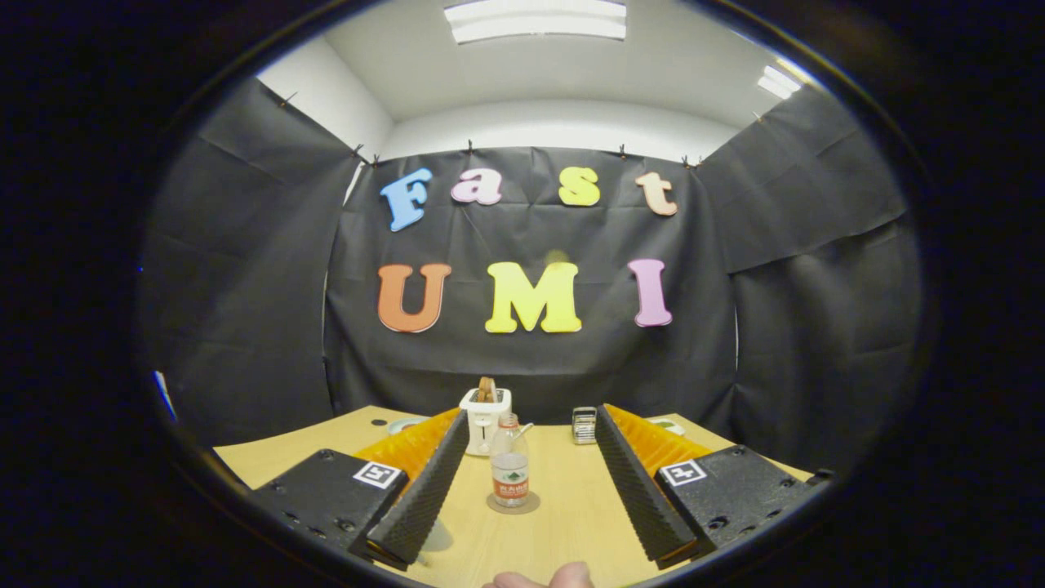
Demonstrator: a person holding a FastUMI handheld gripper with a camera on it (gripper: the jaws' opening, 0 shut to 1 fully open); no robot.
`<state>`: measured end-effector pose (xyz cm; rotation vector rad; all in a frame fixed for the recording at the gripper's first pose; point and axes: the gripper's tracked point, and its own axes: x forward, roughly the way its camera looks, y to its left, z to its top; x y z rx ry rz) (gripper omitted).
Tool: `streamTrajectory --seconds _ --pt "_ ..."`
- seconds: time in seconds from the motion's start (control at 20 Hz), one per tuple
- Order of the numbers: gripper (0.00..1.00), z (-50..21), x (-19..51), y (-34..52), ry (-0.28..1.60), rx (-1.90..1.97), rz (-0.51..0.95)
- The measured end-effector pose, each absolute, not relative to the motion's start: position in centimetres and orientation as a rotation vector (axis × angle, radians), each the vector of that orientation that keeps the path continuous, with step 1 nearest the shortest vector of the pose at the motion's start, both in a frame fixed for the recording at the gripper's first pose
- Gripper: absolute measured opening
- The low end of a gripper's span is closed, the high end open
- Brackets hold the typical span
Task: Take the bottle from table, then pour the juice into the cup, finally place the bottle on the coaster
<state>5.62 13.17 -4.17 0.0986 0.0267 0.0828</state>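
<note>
Black cloth walls close in a small booth under a white ceiling with bright light panels [535, 20], and a pale wooden table [563, 506] fills the foreground. Seen from the gripper [531, 425], its two ridged fingers [424, 490] stand spread wide apart, gripping nothing, and run forward over the tabletop. Between them, a little ahead of the camera and touching neither finger, a clear plastic bottle [509, 469] stands upright on a round coaster [513, 505], of which a thin rim shows around the bottle's base. The bottle has a reddish cap and a printed label band; whether liquid is inside cannot be told. Just behind the bottle, toward the back edge of the table, a white toaster [485, 418] stands with brown slices sticking out of its top; the bottle covers part of its front. A thin pale curved piece shows beside the bottle's neck, too small to identify. Beyond the right finger's tip sits a small dark ribbed object [584, 425], unclear in kind. Two round rims [406, 424] peek out past the fingers at either side of the table, mostly hidden, so whether either is a cup cannot be said. At the near table edge, fingertips of a person's hand [543, 578] are cut off by the view.
</note>
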Motion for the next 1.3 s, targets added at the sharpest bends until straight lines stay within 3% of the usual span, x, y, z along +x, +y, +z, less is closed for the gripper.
streamTrajectory --seconds 1.3 --pt "0.99 -5.0 4.5 13.8 -0.017 0.09 0.098"
